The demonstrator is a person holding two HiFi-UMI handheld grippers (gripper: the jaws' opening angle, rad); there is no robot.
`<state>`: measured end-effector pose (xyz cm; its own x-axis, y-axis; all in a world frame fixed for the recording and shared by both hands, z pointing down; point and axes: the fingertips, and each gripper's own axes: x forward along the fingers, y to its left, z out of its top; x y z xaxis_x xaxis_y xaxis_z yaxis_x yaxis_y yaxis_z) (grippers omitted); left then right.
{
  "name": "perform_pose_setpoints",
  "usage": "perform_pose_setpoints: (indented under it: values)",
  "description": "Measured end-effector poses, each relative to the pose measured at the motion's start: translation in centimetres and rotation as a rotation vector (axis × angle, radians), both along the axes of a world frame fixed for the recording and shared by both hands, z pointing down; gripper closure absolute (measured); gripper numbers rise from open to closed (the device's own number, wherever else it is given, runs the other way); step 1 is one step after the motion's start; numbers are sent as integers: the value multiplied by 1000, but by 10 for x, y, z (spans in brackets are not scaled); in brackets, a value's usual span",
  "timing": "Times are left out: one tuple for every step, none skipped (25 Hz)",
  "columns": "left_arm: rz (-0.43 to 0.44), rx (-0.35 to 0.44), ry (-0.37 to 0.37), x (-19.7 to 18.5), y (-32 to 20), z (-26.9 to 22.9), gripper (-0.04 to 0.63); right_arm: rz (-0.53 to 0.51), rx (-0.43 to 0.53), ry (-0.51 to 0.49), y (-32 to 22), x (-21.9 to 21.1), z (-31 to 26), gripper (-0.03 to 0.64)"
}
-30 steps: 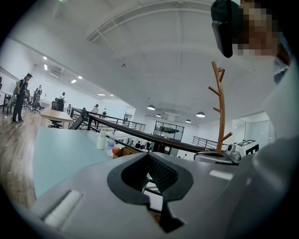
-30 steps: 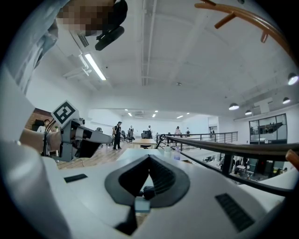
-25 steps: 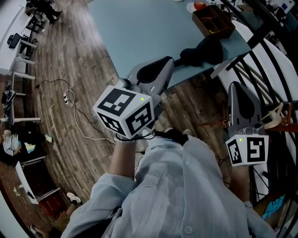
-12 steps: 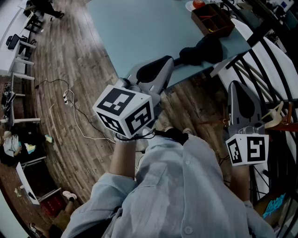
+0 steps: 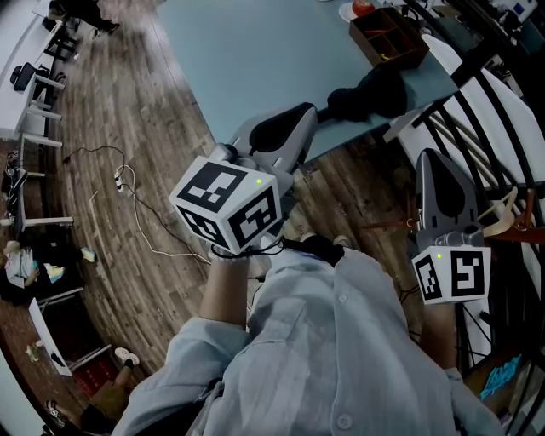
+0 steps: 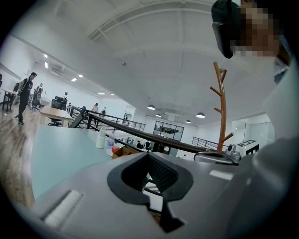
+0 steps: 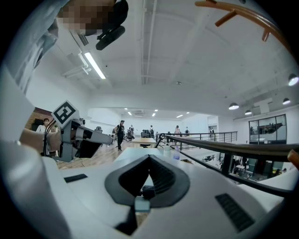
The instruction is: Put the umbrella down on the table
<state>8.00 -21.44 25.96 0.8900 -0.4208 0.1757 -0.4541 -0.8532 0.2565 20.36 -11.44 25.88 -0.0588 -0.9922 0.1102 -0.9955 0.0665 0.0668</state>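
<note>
The black folded umbrella [image 5: 368, 92] lies in a bundle on the pale blue table [image 5: 255, 60], close to its near right corner. My left gripper [image 5: 304, 112] is held in front of the person's chest with its tips over the table's near edge, a little left of the umbrella and apart from it. Its jaws are shut with nothing between them [image 6: 148, 155]. My right gripper [image 5: 430, 159] hangs to the right, off the table and beside the railing. Its jaws also meet at the tip, empty [image 7: 149, 156].
A brown wooden box [image 5: 392, 38] with compartments stands on the table behind the umbrella, with a plate holding something red [image 5: 364, 10] beyond it. Black railing bars [image 5: 485, 94] and a wooden coat stand [image 5: 511, 213] crowd the right. A white cable [image 5: 136, 204] lies on the wood floor.
</note>
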Motion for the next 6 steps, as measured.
perform_pose_setpoints:
  values:
    - [0,-1,0,1,-1,0,591,0,-1,0,-1,1,0,617]
    - [0,-1,0,2,-1,1,591,1,-1,0,-1,2,0,617]
    - [0,-1,-1,3,-2,1,591,1,-2,0,-2,3,1,617]
    - [0,-1,-1,4,-3,2,591,0,-2,0,-3,4,1,617]
    - [0,-1,-1,6,-4,2,590,0,-2,-1,-4,5,2,617]
    - [0,-1,-2,7,-5,3,591,0,-3,-1,-5,7,2,617]
